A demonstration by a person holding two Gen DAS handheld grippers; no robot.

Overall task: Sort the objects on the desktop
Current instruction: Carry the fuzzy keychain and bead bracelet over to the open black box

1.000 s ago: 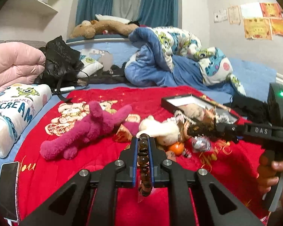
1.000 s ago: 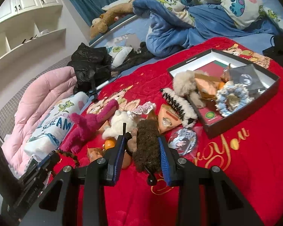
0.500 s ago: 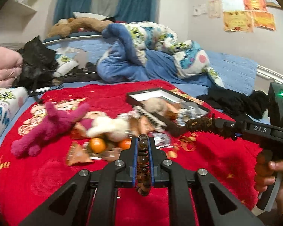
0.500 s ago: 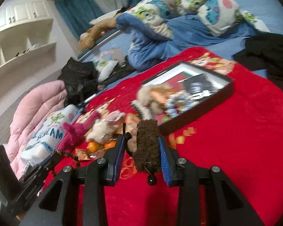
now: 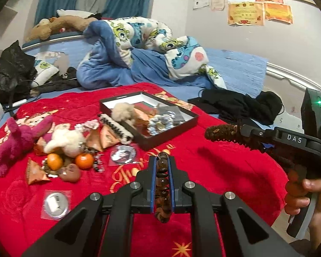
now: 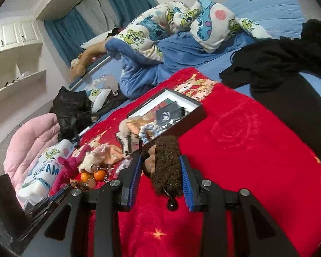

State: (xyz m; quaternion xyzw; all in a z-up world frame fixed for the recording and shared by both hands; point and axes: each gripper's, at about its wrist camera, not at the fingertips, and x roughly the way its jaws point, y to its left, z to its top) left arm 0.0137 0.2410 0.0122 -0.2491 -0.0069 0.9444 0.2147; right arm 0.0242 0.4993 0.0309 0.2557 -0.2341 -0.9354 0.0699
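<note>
Beads pinched tight in left gripper, brown plush clamped in right gripper; both lifted clear, prob. headed for box far-centre on bed.

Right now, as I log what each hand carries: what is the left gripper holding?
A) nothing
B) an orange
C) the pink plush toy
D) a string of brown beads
D: the left gripper is shut on a string of brown beads that runs between its fingers, while both oranges and the pink plush lie on the red blanket.
</note>
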